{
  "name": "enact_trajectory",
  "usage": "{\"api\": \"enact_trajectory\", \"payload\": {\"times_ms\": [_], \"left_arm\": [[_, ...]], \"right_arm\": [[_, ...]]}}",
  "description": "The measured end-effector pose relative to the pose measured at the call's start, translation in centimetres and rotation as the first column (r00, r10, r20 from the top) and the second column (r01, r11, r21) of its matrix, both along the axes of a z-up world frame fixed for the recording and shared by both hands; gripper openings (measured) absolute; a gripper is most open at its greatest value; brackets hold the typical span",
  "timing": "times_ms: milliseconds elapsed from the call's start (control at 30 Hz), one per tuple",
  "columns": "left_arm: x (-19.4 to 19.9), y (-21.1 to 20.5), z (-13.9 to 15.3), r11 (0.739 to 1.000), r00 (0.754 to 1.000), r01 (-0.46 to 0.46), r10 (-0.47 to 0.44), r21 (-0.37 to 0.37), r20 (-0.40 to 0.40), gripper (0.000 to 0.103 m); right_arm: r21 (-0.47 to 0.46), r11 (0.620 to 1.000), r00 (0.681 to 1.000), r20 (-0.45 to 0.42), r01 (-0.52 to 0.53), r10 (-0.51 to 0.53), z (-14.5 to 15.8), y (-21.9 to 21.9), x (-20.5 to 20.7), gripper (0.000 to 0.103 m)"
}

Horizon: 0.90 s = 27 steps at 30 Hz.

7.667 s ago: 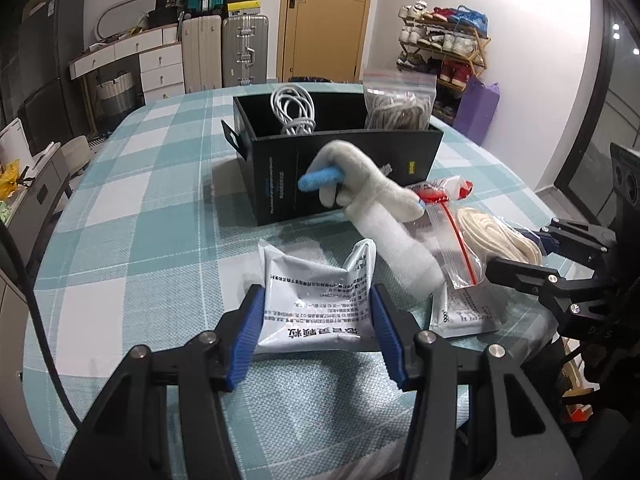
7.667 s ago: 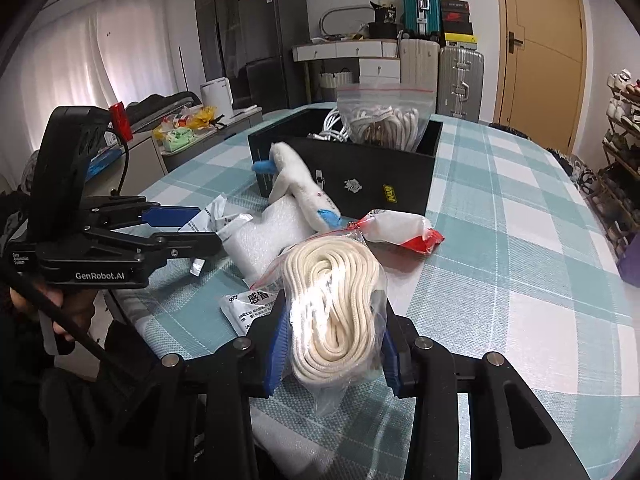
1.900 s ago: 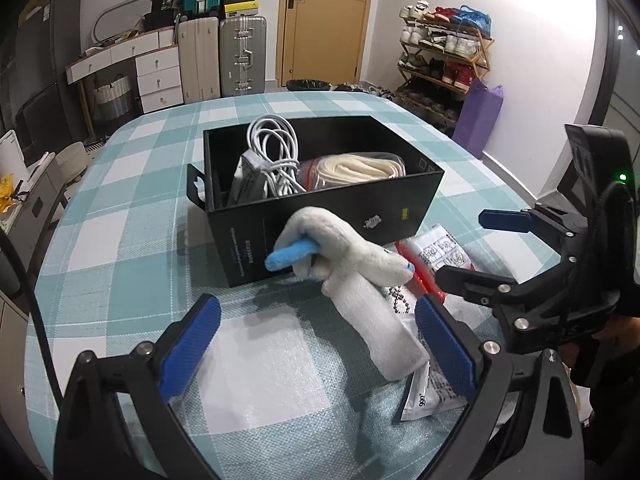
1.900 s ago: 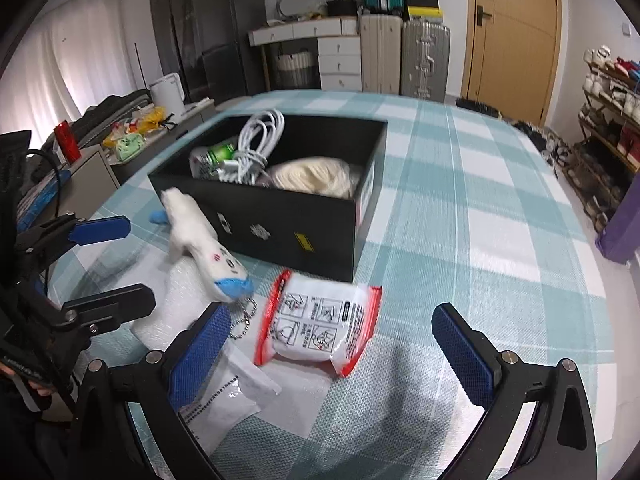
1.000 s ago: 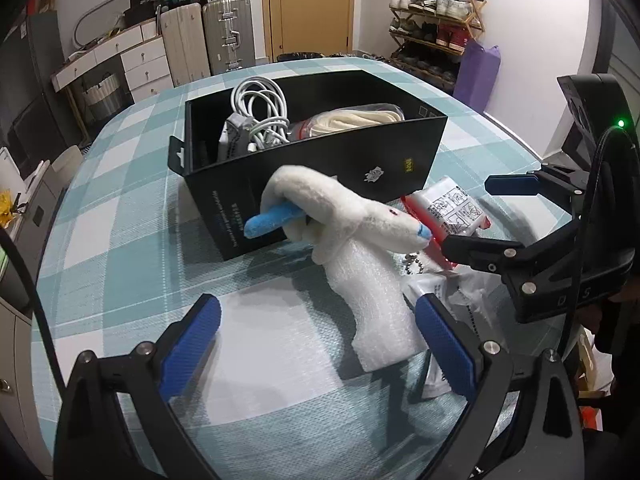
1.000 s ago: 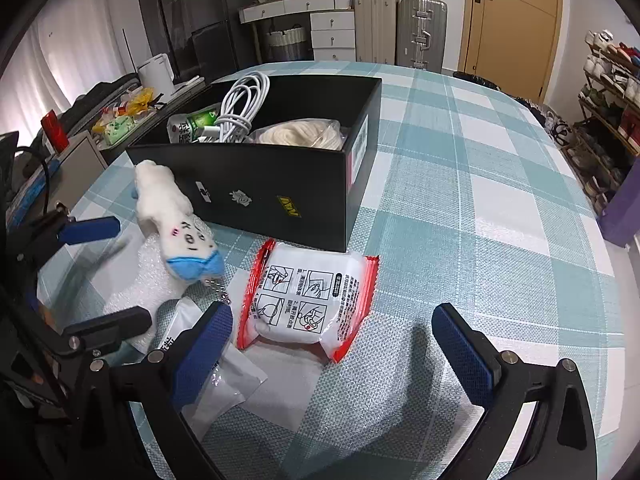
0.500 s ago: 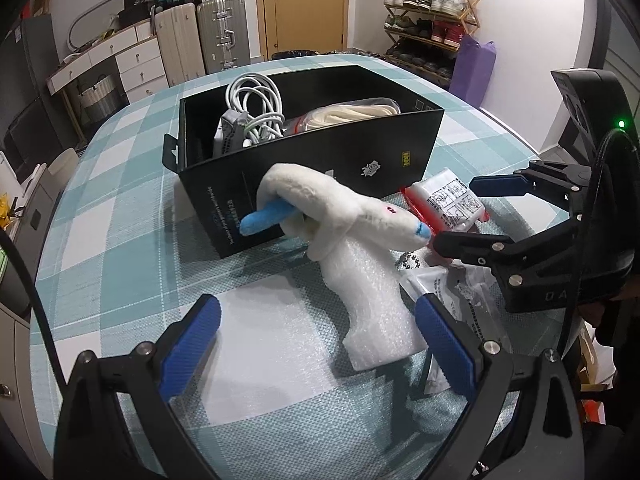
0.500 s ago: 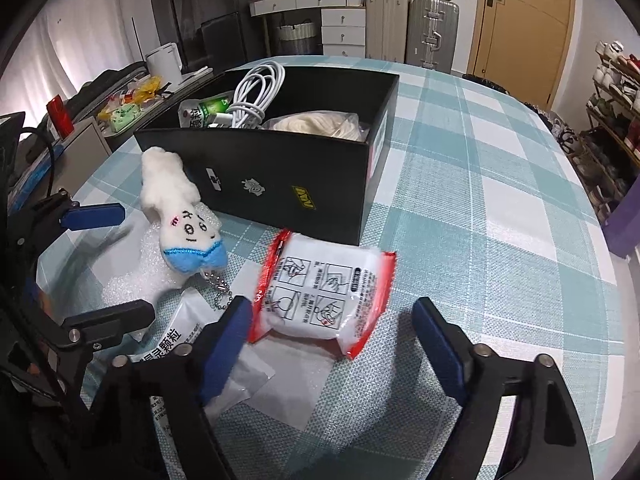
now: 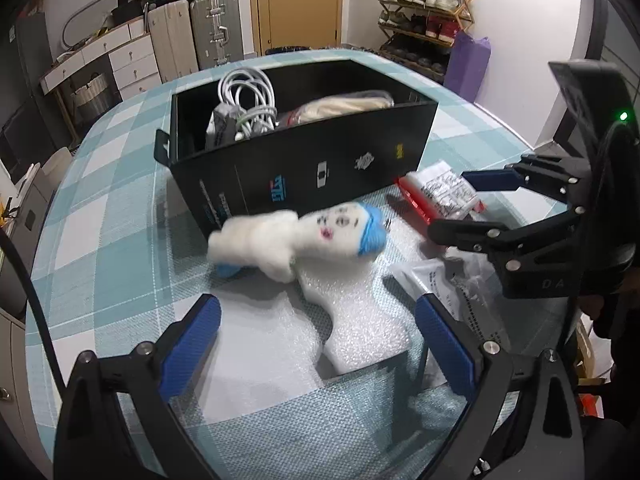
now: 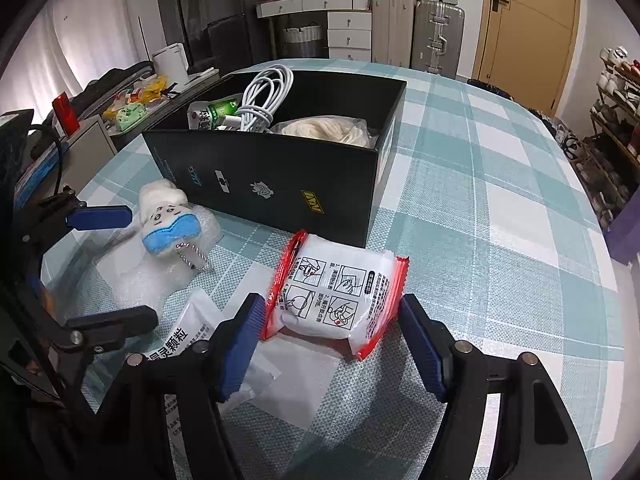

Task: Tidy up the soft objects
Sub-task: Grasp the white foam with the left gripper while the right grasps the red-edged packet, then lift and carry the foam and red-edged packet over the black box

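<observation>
**Soft things on the checked tabletop, jaws closing round a packet**

We are looking down at a tabletop (image 10: 500,208) covered in woven teal-and-white check cloth. A rigid black cardboard box (image 10: 280,184) is standing on it, holding a coil of smooth white cable (image 10: 266,98), a bagged hank of cream rope (image 10: 332,130) and a green-and-white sachet (image 10: 212,114).

In front of the box a fluffy white plush toy (image 9: 296,242) with a blue felt end is lying across a sheet of bubbly white foam wrap (image 9: 356,320); it is blurring in the left view. A flat white sachet (image 10: 188,336) with printed characters is lying just beside the foam.

Our right hand-held gripper (image 10: 332,348) is sitting about half open, its ribbed blue pads either side of a puffy, glossy white packet with red edges (image 10: 340,300). Its jaws have just been closing in on the packet, and the left pad is touching the packet's red edge while the right pad is standing just apart.

Our left hand-held gripper (image 9: 316,344) is gaping wide over the foam wrap, gripping nothing.
</observation>
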<state>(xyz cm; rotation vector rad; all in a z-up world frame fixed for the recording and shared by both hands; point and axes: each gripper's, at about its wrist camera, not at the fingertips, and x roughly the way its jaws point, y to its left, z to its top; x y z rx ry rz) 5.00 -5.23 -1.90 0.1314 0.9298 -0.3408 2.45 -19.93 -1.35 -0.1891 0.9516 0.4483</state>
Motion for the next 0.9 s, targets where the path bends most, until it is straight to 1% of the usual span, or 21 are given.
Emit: {"api": "enact_trajectory", "payload": {"times_ms": [100, 133, 167, 200, 267, 300, 367, 433, 467, 700, 900], "left_arm": [[0.1, 0.0, -0.4, 1.000, 1.000, 0.000, 0.000, -0.001, -0.011, 0.091], [0.1, 0.0, -0.4, 1.000, 1.000, 0.005, -0.005, -0.006, -0.016, 0.082], [0.1, -0.1, -0.5, 1.000, 1.000, 0.013, -0.013, -0.017, -0.023, 0.071], [0.0, -0.1, -0.5, 1.000, 1.000, 0.014, -0.014, -0.017, -0.017, 0.067], [-0.1, -0.1, -0.3, 0.999, 1.000, 0.028, -0.028, -0.021, -0.008, 0.041], [-0.2, 0.1, -0.3, 0.998, 0.999, 0.039, -0.040, -0.041, -0.014, 0.033], [-0.2, 0.2, 0.0, 0.997, 0.999, 0.048, -0.049, -0.063, -0.016, 0.032], [-0.5, 0.3, 0.3, 0.996, 0.998, 0.059, -0.059, -0.068, -0.007, 0.032], [-0.6, 0.3, 0.5, 0.995, 0.998, 0.063, -0.064, -0.077, -0.005, 0.032], [-1.3, 0.9, 2.0, 0.984, 0.994, 0.107, -0.108, -0.146, 0.000, 0.031], [-1.8, 1.3, 2.8, 0.977, 0.992, 0.128, -0.128, -0.170, 0.012, 0.031]], "right_arm": [[0.001, 1.000, 1.000, 0.002, -0.001, 0.001, 0.0, 0.1, 0.0, 0.068], [0.001, 1.000, 1.000, 0.002, -0.002, 0.002, 0.0, 0.1, 0.0, 0.068], [0.001, 1.000, 1.000, 0.004, -0.003, 0.003, 0.0, 0.1, -0.1, 0.068], [0.001, 1.000, 1.000, 0.004, -0.003, 0.003, 0.0, 0.1, -0.1, 0.067], [0.000, 1.000, 1.000, 0.006, -0.004, 0.004, 0.1, 0.1, -0.2, 0.065], [-0.001, 1.000, 1.000, 0.008, -0.006, 0.006, 0.1, 0.1, -0.2, 0.062], [0.000, 1.000, 1.000, 0.014, -0.011, 0.011, 0.2, 0.2, -0.3, 0.058], [-0.004, 1.000, 1.000, 0.022, -0.014, 0.014, 0.4, 0.3, -0.4, 0.054], [-0.003, 1.000, 1.000, 0.023, -0.017, 0.017, 0.4, 0.3, -0.4, 0.050], [0.011, 0.999, 0.998, 0.049, -0.031, 0.030, 1.2, 0.2, -0.7, 0.045], [0.021, 0.999, 0.996, 0.072, -0.048, 0.046, 2.1, 0.0, -1.1, 0.044]]}}
